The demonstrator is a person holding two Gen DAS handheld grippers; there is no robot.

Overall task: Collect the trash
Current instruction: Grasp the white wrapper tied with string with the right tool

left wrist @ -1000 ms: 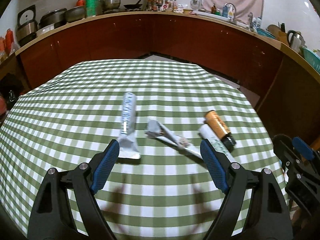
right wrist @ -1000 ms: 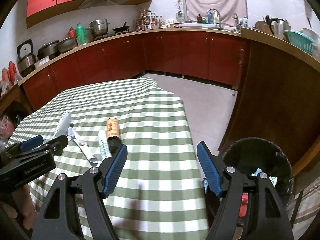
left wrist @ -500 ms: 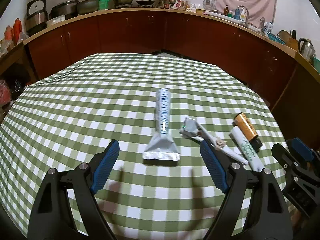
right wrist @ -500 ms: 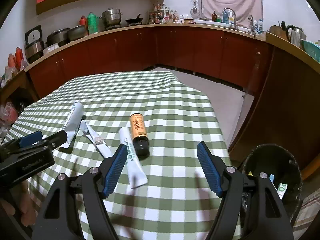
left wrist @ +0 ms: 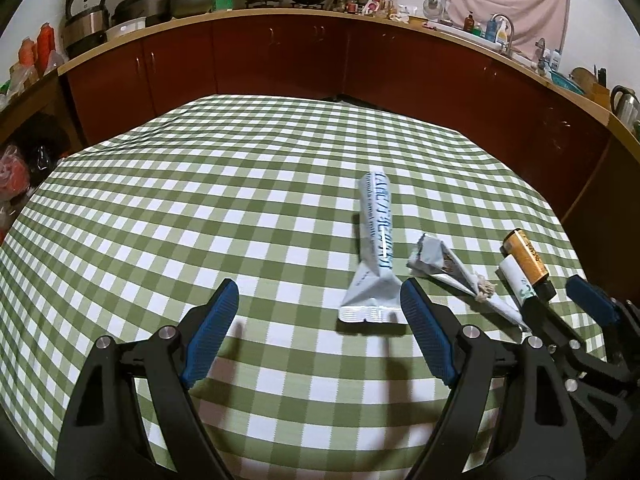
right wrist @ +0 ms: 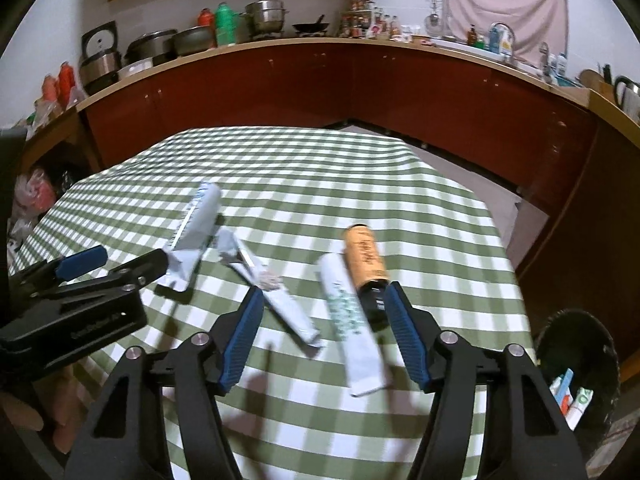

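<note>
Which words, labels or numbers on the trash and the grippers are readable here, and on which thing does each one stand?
None can be quoted for sure.
White wrapper: blue print, blurred.
White tube: green print, blurred.
Orange bottle: dark script, unreadable.
Left gripper body, seen from the right wrist: pale lettering, too blurred.

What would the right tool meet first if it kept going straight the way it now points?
Probably the white tube, which lies between the open fingers of the right tool; the orange bottle sits just beyond, beside it. Height above the checkered cloth is unclear.
</note>
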